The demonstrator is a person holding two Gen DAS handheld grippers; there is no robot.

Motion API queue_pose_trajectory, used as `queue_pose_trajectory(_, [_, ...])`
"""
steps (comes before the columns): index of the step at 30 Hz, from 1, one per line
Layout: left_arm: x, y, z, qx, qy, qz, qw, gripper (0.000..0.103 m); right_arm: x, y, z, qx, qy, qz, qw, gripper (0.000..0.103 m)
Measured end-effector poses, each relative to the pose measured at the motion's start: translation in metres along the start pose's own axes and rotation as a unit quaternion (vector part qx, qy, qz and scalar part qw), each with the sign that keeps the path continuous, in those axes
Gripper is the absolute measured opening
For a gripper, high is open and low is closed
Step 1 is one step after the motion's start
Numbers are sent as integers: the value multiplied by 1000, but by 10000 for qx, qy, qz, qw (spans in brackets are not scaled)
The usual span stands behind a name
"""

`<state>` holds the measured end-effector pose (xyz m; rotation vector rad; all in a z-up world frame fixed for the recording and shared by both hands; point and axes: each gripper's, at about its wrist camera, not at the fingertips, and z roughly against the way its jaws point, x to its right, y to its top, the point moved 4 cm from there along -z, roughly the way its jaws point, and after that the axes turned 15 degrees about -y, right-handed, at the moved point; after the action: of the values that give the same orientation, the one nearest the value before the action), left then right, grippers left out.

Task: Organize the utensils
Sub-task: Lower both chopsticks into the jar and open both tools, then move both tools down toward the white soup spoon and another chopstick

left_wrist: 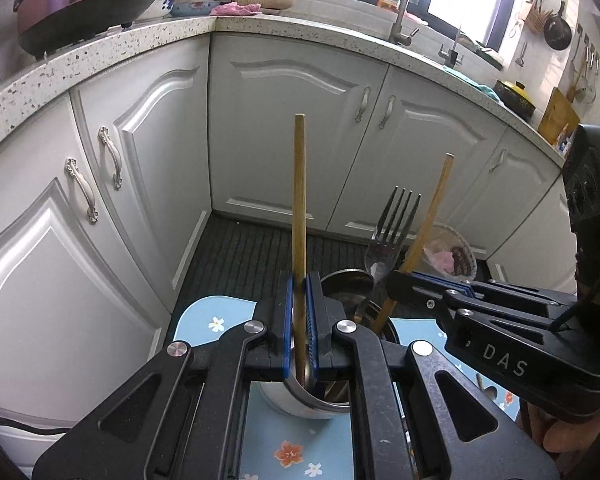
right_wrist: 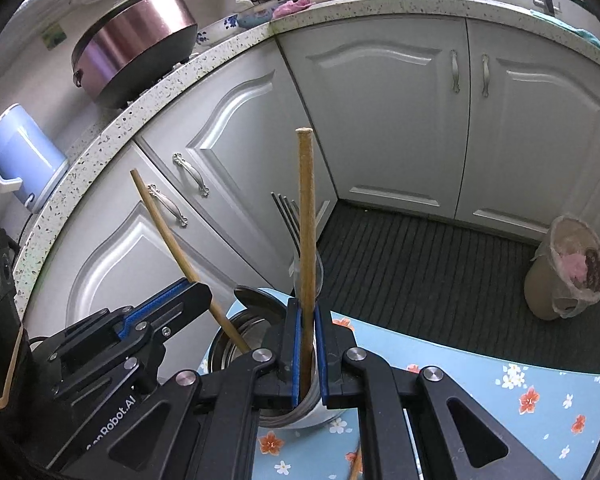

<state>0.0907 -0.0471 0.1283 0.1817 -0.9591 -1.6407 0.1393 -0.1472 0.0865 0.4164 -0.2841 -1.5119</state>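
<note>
A steel utensil cup (left_wrist: 320,400) stands on a blue flowered mat (left_wrist: 296,448); it also shows in the right wrist view (right_wrist: 236,340). My left gripper (left_wrist: 299,300) is shut on a wooden chopstick (left_wrist: 299,200) that stands upright in the cup. My right gripper (right_wrist: 307,332) is shut on a second wooden chopstick (right_wrist: 306,220), also reaching into the cup. In the left wrist view the right gripper (left_wrist: 404,276) holds that chopstick (left_wrist: 432,216) tilted. A metal fork (left_wrist: 392,224) stands tines up in the cup, beside a spoon (right_wrist: 256,300).
White cabinet doors (left_wrist: 284,120) and a speckled countertop (left_wrist: 100,56) curve around the dark ribbed floor (right_wrist: 420,272). A lined bin (right_wrist: 568,268) stands on the floor at the right. A pot (right_wrist: 136,52) and a blue kettle (right_wrist: 20,160) sit on the counter.
</note>
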Motion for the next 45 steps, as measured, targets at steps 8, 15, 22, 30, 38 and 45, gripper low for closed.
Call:
queue_pose_trajectory(8, [-2,-2,8,-7,58,129,9999,25,5,-7,7,-14,48,-54,10000,26])
queue_pose_trajectory(15, [3,-9,33,107,-145,241,9995,56,23,-18,32,-8,82,-197,9998,28])
queue_pose_trajectory(22, [31,-36,52,2,-593,234,9980,59,70,-57,71,-83,-113,-287,9995,37])
queue_pose_trajectory(30, [77,-86,35,-633,-1025,-61,9927,59,141,-142,87,-557,-594,-477,9955,38])
queue_pose_trajectory(38, [118,-129,-17,-1698,-1212,-643,9759,59,191,-230,61,-1251,-930,-697,9853,38])
queue_pose_trajectory(45, [132,-142,-54,-2164,-1191,-796,9657,59,203,-252,43,-1411,-1042,-735,9817,38])
